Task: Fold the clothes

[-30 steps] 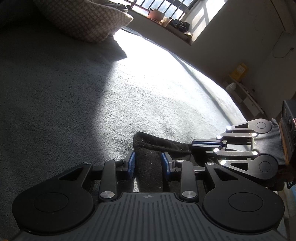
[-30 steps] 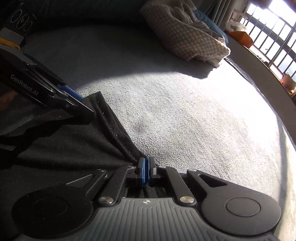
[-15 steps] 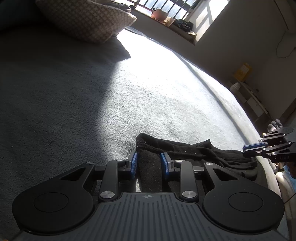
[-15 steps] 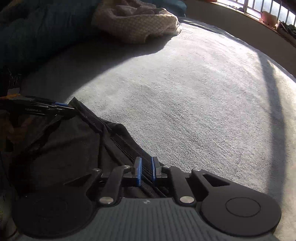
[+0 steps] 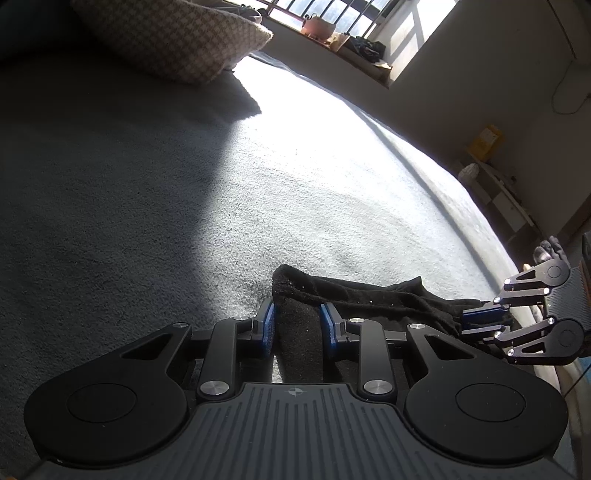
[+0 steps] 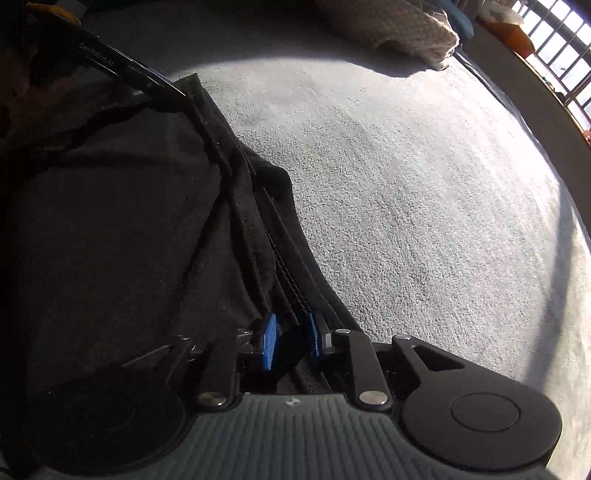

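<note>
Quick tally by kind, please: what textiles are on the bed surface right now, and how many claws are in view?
Black fabric garment: 1
Beige houndstooth woven blanket: 1
Claws: 2, left claw and right claw
Total: 4

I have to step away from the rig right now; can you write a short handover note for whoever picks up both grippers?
Left gripper: partly open around a bunched corner of the black garment; whether the pads press on it is unclear.
Right gripper: jaws opening, with the garment's seamed edge between them, pads apart from it.
The garment lies on the grey bed cover, its long hem stretched between the two grippers. A houndstooth blanket sits at the far end.
Done: garment laid out, one edge pulled straight.
Left: probably re-grip, fold, smooth.
</note>
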A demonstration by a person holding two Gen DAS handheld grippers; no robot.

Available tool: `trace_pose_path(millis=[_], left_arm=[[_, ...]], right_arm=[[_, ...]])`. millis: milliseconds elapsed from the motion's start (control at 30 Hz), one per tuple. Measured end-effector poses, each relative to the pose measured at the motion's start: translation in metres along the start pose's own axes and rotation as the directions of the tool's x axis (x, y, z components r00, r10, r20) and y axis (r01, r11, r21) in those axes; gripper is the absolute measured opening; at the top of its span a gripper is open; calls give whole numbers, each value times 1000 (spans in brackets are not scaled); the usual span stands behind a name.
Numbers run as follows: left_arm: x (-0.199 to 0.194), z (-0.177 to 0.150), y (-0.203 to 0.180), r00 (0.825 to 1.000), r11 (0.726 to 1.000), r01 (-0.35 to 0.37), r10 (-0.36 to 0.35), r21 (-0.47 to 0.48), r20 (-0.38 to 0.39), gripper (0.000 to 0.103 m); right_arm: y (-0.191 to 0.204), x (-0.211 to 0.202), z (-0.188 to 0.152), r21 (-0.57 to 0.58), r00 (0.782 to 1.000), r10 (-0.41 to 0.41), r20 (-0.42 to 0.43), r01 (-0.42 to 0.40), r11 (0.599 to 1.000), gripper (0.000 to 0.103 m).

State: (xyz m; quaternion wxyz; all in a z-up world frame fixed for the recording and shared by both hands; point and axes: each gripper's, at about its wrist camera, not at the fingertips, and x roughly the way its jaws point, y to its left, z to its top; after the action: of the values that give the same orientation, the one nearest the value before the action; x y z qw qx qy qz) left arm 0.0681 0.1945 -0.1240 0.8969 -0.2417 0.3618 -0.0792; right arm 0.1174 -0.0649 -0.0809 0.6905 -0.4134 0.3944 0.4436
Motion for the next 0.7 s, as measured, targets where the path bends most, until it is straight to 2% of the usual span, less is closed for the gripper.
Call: trace_pose_path(millis=[100,167,233,400,600,700], left_arm=[[0,0,0,1000,1000,1,-1,0,1,28],[1,-1,0,1000,1000,2,-2,0,2,28],[1,-1,1,1000,1000,2,-2,1,2,28],[1,-1,1,1000,1000,1,-1,5,2,27],[1,-1,2,1000,1000,1,-1,3,-1,27],[1,0,2,1000,1000,2,-2,1,-1,27]], right_arm=[[2,-3,-1,-6,1000,-6,8,6,1000,18],[4,-5,-1,-13,1000,-12,16,13,1000,3],[5,-8,-1,-20,999,-33,27,34,999,0],[-9,-14,-2,36,992,-115,53,113,993,0],[-21,-17,-3,124,998,9,60,-17,992,2],[-20,-16,-4,114,999,24,42,-28,993,13]])
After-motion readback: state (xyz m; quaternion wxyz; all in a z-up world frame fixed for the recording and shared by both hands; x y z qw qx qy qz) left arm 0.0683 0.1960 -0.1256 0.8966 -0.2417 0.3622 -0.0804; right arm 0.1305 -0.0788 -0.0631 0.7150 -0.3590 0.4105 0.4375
